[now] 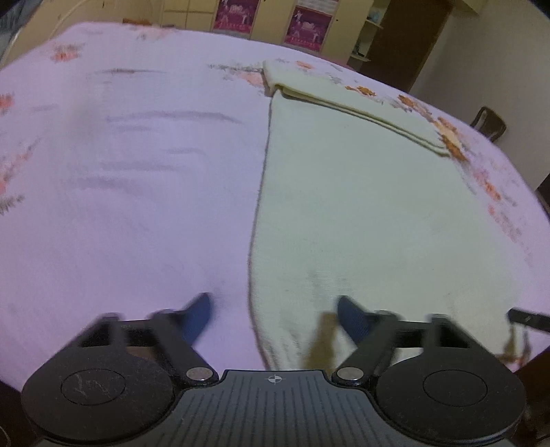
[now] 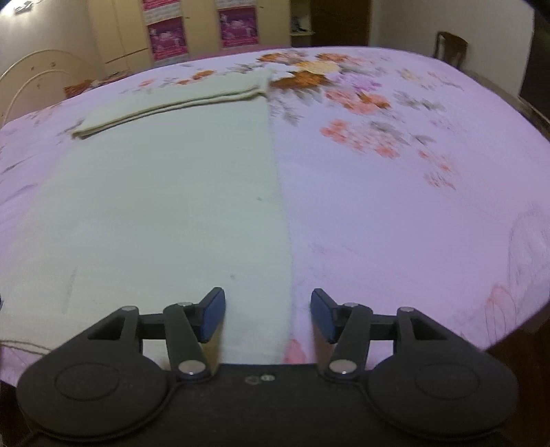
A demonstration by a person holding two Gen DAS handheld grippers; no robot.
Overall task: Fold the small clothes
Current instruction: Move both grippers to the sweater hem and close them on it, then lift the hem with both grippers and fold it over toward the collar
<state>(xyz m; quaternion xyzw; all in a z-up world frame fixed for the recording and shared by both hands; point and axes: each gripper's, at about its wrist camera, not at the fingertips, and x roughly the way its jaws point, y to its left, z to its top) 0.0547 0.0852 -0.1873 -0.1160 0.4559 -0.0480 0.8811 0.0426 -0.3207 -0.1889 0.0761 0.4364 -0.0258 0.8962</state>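
Observation:
A pale cream cloth (image 1: 361, 206) lies flat on the pink floral bedsheet (image 1: 120, 206), and its far end is folded over into a thick band (image 1: 343, 96). In the left wrist view my left gripper (image 1: 273, 306) hovers low over the cloth's near left edge. Its blue pads (image 1: 197, 314) stand apart, one over the sheet and one over the cloth. In the right wrist view the cloth (image 2: 165, 206) fills the left half, with the folded band (image 2: 178, 99) at the far end. My right gripper (image 2: 267, 299) straddles the cloth's near right edge, jaws apart and gripping nothing.
The bedsheet (image 2: 412, 223) stretches wide on both sides of the cloth. Cupboards with pink posters (image 2: 237, 25) stand behind the bed, and a dark chair (image 2: 450, 46) stands at the far right. A curved headboard (image 2: 31, 79) is at the left. A dark object (image 1: 529, 318) pokes in at the right edge.

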